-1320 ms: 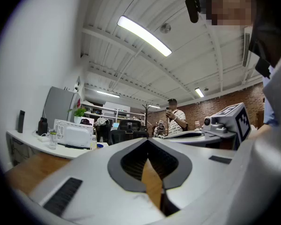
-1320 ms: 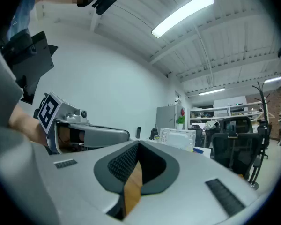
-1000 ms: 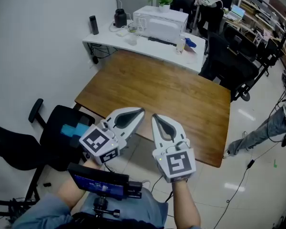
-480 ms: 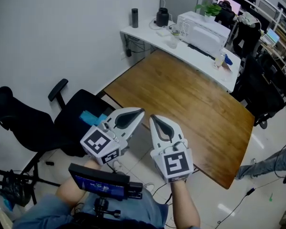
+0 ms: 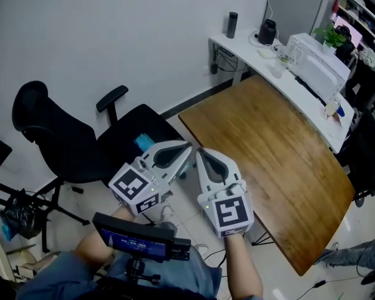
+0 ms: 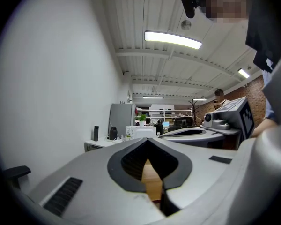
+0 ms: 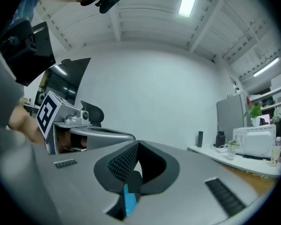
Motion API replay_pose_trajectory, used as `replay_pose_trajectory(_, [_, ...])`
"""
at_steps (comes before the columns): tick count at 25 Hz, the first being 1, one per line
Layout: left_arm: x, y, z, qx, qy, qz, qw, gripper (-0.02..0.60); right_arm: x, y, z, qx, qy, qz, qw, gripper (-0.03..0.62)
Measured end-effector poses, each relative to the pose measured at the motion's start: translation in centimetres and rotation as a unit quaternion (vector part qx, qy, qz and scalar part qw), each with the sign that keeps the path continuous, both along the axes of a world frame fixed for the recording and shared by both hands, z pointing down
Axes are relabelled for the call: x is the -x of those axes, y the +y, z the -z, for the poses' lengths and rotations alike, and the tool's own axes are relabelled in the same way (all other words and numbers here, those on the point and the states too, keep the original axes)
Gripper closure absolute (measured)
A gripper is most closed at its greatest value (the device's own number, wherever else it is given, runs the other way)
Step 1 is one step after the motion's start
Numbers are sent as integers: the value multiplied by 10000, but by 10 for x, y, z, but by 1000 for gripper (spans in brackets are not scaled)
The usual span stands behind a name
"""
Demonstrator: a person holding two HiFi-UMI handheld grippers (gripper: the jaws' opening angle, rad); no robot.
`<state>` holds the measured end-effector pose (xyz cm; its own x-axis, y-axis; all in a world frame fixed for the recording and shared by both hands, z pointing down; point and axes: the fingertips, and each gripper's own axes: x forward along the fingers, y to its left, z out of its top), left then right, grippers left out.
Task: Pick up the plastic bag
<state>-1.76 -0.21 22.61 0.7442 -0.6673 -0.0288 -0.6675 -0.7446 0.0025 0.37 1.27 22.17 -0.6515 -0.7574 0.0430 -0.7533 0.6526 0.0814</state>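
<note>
In the head view both grippers are held side by side in front of the person, above the floor. My left gripper point(image 5: 188, 147) is shut with nothing in it. My right gripper point(image 5: 199, 152) is shut and empty too. In the left gripper view the left gripper point(image 6: 146, 140) has its jaws meeting at the tips. In the right gripper view the right gripper point(image 7: 136, 145) has its jaws together as well. A light blue plastic bag point(image 5: 144, 144) lies on the seat of a black office chair point(image 5: 122, 136), just left of the left gripper's tip. A strip of that blue bag point(image 7: 129, 200) shows through the right jaws' gap.
A wooden table point(image 5: 269, 142) stands to the right. Behind it a white desk point(image 5: 250, 45) carries a dark bottle point(image 5: 232, 25), a jug and a white appliance point(image 5: 315, 74). A dark bag point(image 5: 19, 217) sits on the floor at left. A screen device point(image 5: 137, 242) hangs at the person's chest.
The head view has swung left: the table and desk slid right, and the black chair with the blue bag came toward the middle. Both grippers stay shut, side by side.
</note>
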Motion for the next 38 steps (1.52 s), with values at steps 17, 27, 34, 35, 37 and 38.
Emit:
replay_pose_trajectory(17, [67,-36,-69,393,-182,183,9989,574,60,-42,-53,381,-116,162,9991,594])
replay_pose_trajectory(27, [76,-53,-139,1107,-375,51,9931,574,72,-63,-115,846,103,-39,9964,592])
replay_pose_trajectory(34, [80,-66,-193,1539,-618,5,9861,574,75,-76,-165,1225,-48,-262,9921,592])
replay_pose_trajectory(35, [82,-68,-201,1592,-657,22,9851,574,76,-78,-173,1296,-85,-291,9911,592])
replay_pose_trajectory(37, [85,-73,-218,1684,-756,48,9828,574,78,-80,-190,1381,-163,-337,9897,582])
replay_pose_trajectory(38, [86,-76,-226,1726,-816,67,9816,574,79,-83,-198,1378,-192,-355,9896,582])
